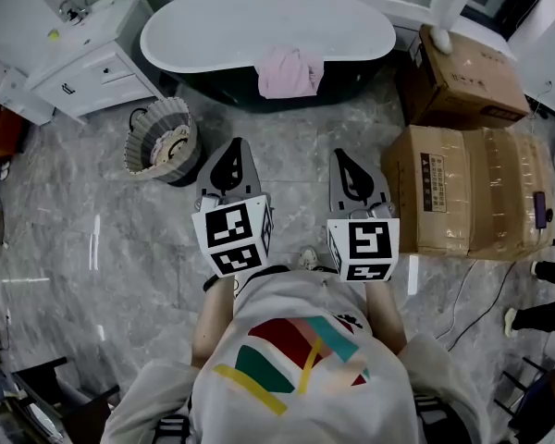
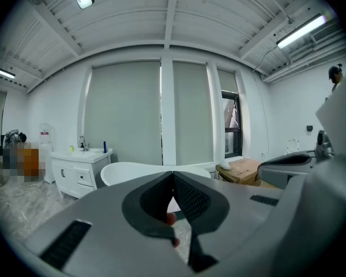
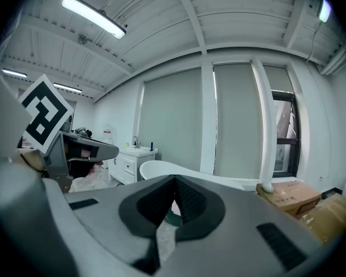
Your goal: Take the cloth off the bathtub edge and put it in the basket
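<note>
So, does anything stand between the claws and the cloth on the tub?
Nothing visible: bare floor runs from the left claw and right claw to the cloth on the bathtub edge. The basket stands aside.

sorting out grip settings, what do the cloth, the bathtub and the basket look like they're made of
Cloth: soft pink fabric, perhaps terry or fleece. It is matte and drapes in folds over the tub edge.
Bathtub: hard and smooth, white inside and dark outside. Probably acrylic or enamel, but the look doesn't settle which.
Basket: seems to be pleated or woven fabric with a ruffled, striped rim. The exact material is unclear.
</note>
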{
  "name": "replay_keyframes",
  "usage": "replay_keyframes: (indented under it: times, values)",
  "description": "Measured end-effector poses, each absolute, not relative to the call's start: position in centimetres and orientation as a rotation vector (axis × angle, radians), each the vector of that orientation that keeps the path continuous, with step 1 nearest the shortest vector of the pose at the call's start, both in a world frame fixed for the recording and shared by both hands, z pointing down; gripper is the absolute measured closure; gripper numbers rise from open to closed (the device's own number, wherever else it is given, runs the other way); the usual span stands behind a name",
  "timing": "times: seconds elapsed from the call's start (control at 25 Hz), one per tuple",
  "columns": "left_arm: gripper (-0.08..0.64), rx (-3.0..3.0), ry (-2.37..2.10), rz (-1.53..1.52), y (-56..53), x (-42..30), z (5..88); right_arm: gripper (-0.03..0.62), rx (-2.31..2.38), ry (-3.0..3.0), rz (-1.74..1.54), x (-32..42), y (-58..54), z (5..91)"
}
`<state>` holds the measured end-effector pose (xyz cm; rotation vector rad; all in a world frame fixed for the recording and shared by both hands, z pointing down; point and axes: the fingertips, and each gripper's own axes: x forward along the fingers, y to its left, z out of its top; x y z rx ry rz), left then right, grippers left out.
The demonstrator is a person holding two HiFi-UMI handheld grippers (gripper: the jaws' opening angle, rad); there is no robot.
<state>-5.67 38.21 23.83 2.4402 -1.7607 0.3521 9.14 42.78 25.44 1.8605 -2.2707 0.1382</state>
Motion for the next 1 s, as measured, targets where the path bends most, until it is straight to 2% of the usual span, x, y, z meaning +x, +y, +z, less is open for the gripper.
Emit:
replay_keyframes:
  times: [0.64, 1.0]
  values:
    - [0.541, 2.430, -1.748, 0.370, 36.7, -4.5, 24.6, 0.581, 1.911, -2.285, 0.212, 12.6, 41.7, 26.3]
    - [0.541, 2.506, -1.670, 0.363, 34.6, -0.8, 24.8, 0.581, 1.956, -2.310, 0.165, 14.3, 41.0, 25.1]
